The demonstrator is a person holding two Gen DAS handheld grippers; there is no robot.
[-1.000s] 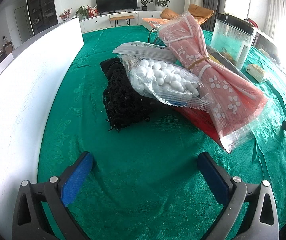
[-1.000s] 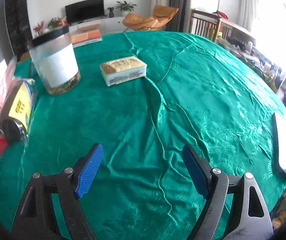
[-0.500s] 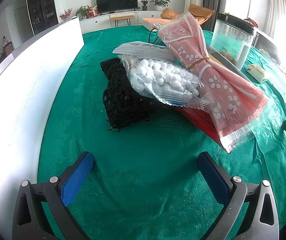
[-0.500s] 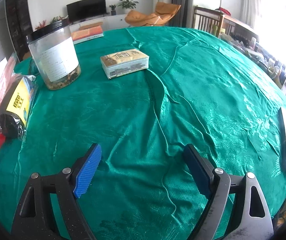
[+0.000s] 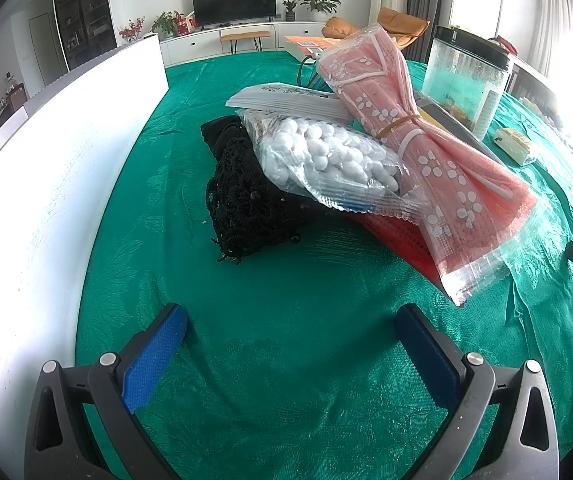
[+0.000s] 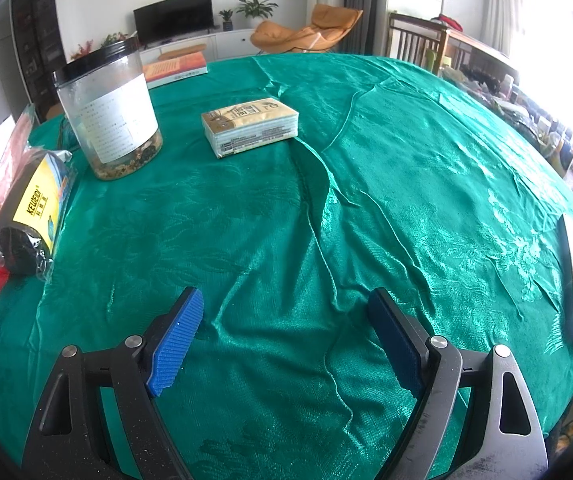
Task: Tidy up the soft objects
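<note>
Red item (image 5: 398, 236) mostly hidden under pink packet (image 5: 426, 152); black roll (image 6: 26, 220) partly cut off.

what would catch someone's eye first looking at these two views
Probably the heap ahead of the open left gripper: a pink flowered packet lying across a clear bag of white balls and a black crocheted bundle. Ahead of the open right gripper, a black-lidded jar and tissue pack stand apart on green cloth.

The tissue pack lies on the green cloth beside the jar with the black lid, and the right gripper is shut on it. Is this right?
Not quite. In the right wrist view the right gripper is open and holds nothing; the tissue pack lies farther off on the green cloth, beside the jar.
</note>
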